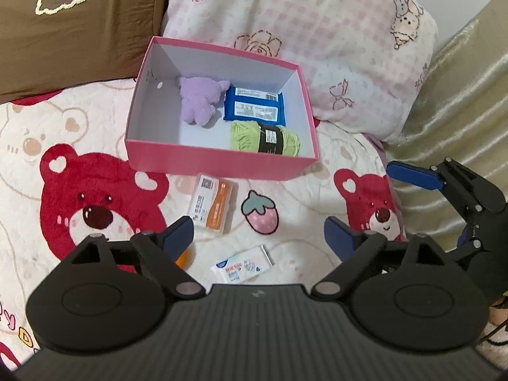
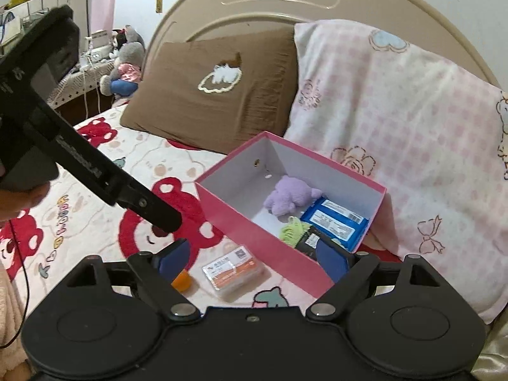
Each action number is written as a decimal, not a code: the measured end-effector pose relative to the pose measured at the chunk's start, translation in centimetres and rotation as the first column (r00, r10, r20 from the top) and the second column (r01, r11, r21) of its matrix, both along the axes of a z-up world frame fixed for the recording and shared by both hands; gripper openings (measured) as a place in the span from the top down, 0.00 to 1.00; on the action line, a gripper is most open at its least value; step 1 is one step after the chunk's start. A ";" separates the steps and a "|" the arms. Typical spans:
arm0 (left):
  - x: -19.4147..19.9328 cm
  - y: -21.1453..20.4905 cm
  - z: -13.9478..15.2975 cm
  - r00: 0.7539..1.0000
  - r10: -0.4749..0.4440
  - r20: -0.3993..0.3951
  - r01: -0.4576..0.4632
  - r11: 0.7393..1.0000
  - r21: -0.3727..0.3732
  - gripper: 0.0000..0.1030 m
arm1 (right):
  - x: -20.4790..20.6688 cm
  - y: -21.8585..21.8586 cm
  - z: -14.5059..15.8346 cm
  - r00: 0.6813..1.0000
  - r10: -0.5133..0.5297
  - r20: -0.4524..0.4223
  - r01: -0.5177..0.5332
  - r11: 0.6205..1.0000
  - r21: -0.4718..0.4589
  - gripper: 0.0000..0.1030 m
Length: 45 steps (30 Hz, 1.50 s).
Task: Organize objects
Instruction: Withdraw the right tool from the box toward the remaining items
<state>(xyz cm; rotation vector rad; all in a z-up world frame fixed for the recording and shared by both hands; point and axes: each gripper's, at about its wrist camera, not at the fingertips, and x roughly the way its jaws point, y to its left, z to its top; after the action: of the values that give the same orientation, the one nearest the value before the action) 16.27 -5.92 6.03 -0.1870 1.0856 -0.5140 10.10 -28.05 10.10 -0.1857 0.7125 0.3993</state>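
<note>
i see the bear-print quilted bedspread [image 1: 95,133] under everything, the brown pillow [image 2: 216,95] and pink checked pillow [image 1: 317,31] behind. on it sits the open pink cardboard box [image 1: 203,158], holding a lilac plush toy [image 1: 200,101], a blue wipes packet [image 1: 254,108] and a green yarn skein [image 1: 250,136]. just in front lie an orange-and-clear plastic case [image 1: 212,206] and a small white tissue pack [image 1: 241,263] (an orange thing is half hidden). my left gripper [image 1: 258,238] and right gripper [image 2: 254,257] both hang with jaws apart, holding nothing.

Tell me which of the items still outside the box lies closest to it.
The clear case with the orange insert, just before the pink box.
</note>
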 end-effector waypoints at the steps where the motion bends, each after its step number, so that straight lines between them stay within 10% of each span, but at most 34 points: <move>1: -0.2 0.2 -0.2 1.000 0.000 -0.003 0.000 1.000 -0.001 0.10 | -0.2 0.2 0.1 1.000 0.006 -0.002 -0.006 1.000 -0.001 0.13; 45: -8.2 -0.2 -16.0 1.000 -0.010 0.020 0.010 1.000 0.005 0.14 | -4.8 4.2 -16.7 0.976 0.012 -0.216 -0.015 1.000 -0.009 0.14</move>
<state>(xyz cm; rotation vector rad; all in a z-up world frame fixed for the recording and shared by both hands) 8.09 -6.08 -9.97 -0.1718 1.0688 -0.5206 5.28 -23.86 -6.60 -0.1588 0.9280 0.4328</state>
